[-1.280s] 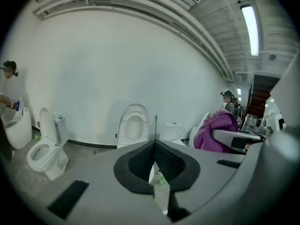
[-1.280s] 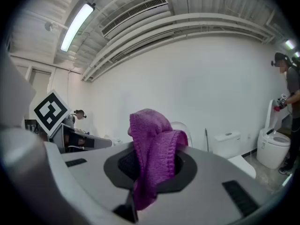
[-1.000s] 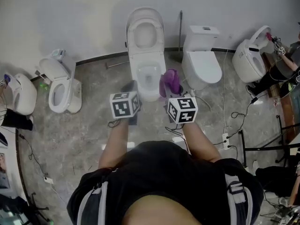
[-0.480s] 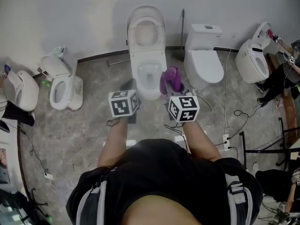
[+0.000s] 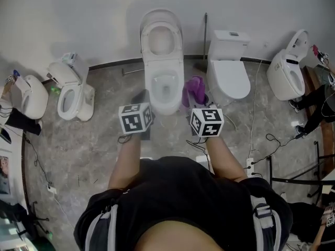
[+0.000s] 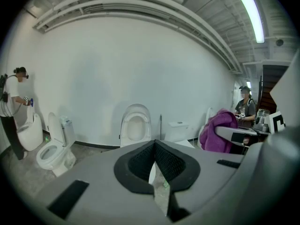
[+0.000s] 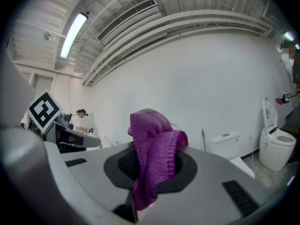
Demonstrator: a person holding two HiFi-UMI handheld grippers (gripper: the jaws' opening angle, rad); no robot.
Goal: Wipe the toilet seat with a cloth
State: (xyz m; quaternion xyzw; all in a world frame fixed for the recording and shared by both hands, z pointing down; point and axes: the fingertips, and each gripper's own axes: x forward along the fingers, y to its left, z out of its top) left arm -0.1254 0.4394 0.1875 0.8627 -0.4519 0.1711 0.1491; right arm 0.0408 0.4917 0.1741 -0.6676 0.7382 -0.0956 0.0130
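Facing the middle toilet (image 5: 163, 88), which stands at the floor's far edge against the white wall (image 5: 78, 20), the person holds both grippers just short of its bowl. The toilet's long axis runs from the wall straight toward the person, and the toilet seat (image 5: 161, 38) stands raised, upright against the wall, its oval opening facing out.

The right gripper (image 7: 153, 167) is clamped on the purple cloth (image 7: 153, 146). The cloth's long axis runs up and down: a bunched fold rises above the jaws and a narrower tail hangs below them. From the head view it lies just right of the bowl's front, apart from the seat.

The left gripper (image 6: 153, 145) has its jaws pressed together with nothing between them, and it points toward the toilet's left front.

More toilets stand along the same edge, one to the left (image 5: 70, 95) and one to the right (image 5: 229, 69).
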